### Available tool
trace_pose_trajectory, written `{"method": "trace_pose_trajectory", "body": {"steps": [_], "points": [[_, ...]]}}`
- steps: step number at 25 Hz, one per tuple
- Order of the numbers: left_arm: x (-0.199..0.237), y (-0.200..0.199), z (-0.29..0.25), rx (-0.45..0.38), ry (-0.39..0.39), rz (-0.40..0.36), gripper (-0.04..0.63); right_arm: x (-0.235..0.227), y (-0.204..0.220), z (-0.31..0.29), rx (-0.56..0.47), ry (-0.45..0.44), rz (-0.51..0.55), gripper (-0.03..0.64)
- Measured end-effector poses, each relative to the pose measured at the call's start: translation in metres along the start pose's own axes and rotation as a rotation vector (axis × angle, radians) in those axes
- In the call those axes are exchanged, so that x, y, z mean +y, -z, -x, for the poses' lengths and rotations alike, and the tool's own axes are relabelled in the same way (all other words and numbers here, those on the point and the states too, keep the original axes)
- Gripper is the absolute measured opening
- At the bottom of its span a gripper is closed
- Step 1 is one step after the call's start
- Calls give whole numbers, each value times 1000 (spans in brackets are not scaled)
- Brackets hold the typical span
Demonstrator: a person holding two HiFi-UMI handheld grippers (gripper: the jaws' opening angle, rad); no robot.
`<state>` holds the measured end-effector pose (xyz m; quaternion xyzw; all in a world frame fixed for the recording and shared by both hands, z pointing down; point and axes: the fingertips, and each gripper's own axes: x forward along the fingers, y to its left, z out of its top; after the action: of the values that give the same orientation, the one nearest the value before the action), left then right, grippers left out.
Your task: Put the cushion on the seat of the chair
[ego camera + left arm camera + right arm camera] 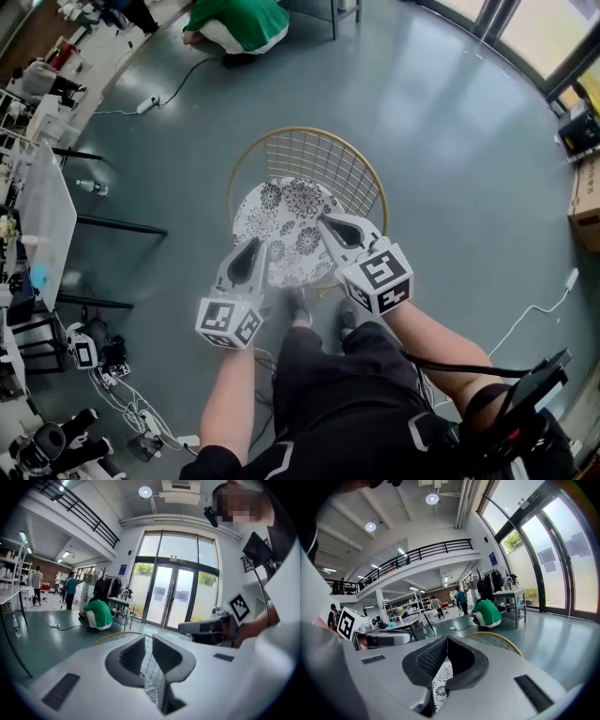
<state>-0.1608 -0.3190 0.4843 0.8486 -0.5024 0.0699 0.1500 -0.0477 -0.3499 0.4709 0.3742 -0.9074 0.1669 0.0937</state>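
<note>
Head view: the cushion (286, 230) hangs over the seat of the chair (309, 155). My left gripper (251, 246) and right gripper (330, 225) are at its near edge, so I judge this the placing step. The wire back rims the far side, with open floor elsewhere.

Left gripper view: my jaws are nearly together, pinching the cushion's edge (151, 693).

Right gripper view: my jaws are pressed on the cushion (439, 681). Next I must lower it flat and let go.

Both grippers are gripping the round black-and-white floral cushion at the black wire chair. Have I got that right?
Not quite. The wire chair is gold, not black, as the head view shows. The rest holds: the left gripper and the right gripper each grip an edge of the round black-and-white floral cushion at that chair.
</note>
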Motion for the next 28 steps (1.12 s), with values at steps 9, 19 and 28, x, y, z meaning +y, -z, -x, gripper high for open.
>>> {"method": "trace_pose_trajectory", "body": {"steps": [9, 19, 28], "points": [[-48, -51, 65, -93, -13, 74, 9, 33, -33, 41, -38, -91, 19, 11], [-50, -91, 127, -91, -83, 26, 9, 79, -85, 59, -82, -129, 55, 11], [-39, -123, 165, -146, -160, -65, 9, 111, -107, 66, -113, -87, 94, 11]]}}
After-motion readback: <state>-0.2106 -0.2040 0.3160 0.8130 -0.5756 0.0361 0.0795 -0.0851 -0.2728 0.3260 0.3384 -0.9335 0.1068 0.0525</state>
